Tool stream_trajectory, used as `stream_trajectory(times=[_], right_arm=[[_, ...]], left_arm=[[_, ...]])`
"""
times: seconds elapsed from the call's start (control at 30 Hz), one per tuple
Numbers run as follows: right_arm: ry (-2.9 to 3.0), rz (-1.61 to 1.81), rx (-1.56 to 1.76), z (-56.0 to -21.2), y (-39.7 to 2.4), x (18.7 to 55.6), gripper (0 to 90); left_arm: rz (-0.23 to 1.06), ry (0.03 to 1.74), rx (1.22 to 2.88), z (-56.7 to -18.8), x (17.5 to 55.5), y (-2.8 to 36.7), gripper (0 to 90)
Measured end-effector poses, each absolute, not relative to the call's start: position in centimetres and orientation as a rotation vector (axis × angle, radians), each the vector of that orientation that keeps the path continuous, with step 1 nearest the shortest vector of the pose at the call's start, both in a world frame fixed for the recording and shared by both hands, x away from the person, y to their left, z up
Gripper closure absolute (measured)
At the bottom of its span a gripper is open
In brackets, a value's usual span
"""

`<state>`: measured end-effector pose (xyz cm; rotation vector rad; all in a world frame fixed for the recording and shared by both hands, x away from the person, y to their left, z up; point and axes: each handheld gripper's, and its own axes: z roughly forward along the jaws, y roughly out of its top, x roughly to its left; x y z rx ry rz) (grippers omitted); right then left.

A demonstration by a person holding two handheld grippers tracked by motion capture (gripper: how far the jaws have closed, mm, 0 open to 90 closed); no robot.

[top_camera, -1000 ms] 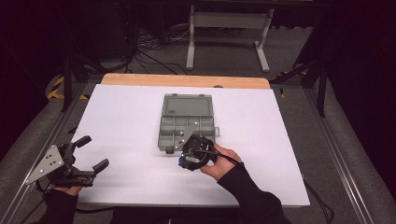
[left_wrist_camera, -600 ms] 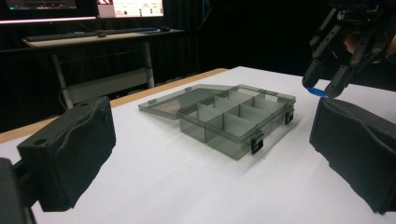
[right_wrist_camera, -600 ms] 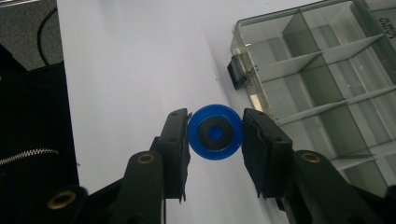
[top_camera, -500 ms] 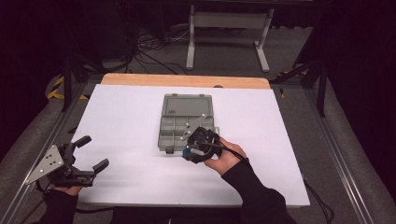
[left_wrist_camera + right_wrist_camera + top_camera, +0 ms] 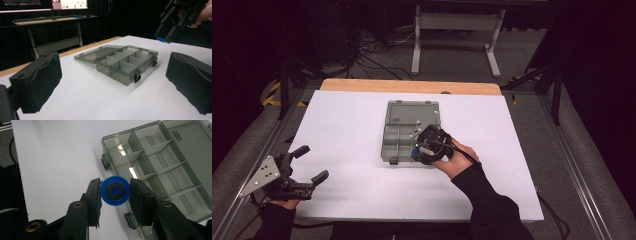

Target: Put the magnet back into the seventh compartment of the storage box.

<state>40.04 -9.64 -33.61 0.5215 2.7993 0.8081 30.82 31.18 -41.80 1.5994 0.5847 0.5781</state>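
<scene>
Here, from the high view, a grey compartment box lies open near the middle of the white bench, its lid folded flat on the far side. The right gripper hangs over the box's near right corner, a speck of blue at its tip. The left gripper rests well apart at the near left edge of the bench, jaws spread wide with nothing between them.

In the left gripper view, the two black jaws stand far apart on either side of the frame, and the compartment box sits between them farther off, every visible compartment bare. The right gripper hovers above the box's far corner, the blue piece showing at its tip.

In the right gripper view, the jaws are closed on a round blue disc with a dark ring at its centre, held clear above the bench just beside the box's latched front edge. The compartments within sight look empty.

My judgement: the pick-up is done and the disc is being carried; placing it in a compartment is probably what remains, along with perhaps closing the lid.
</scene>
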Motion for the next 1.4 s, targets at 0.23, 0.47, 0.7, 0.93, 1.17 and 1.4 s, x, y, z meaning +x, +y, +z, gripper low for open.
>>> stream_trajectory(times=[0.23, 0.47, 0.7, 0.93, 1.17, 1.4], right_arm=[[2.776, 0.815, 0.571, -33.1, -10.1, 41.1, 61.9], [2.756, 0.816, 0.620, -33.1, -10.4, 42.0, 61.8], [2.741, 0.791, 0.676, -33.5, -10.5, 43.2, 61.9], [2.728, 0.784, 0.723, -33.8, -10.8, 44.1, 61.8], [2.723, 0.780, 0.755, -34.6, -11.0, 44.7, 61.8], [2.749, 0.748, 0.767, -36.1, -10.8, 45.3, 61.7]], left_arm=[[0.578, 0.584, 1.600, -41.8, 30.8, 31.2, 1.0], [0.578, 0.584, 1.601, -41.8, 30.8, 31.2, 1.0], [0.578, 0.584, 1.599, -41.8, 30.8, 31.2, 1.0], [0.578, 0.585, 1.599, -41.8, 30.8, 31.2, 1.0], [0.579, 0.585, 1.600, -41.8, 30.8, 31.2, 1.0], [0.578, 0.586, 1.599, -41.8, 30.8, 31.2, 1.1]])
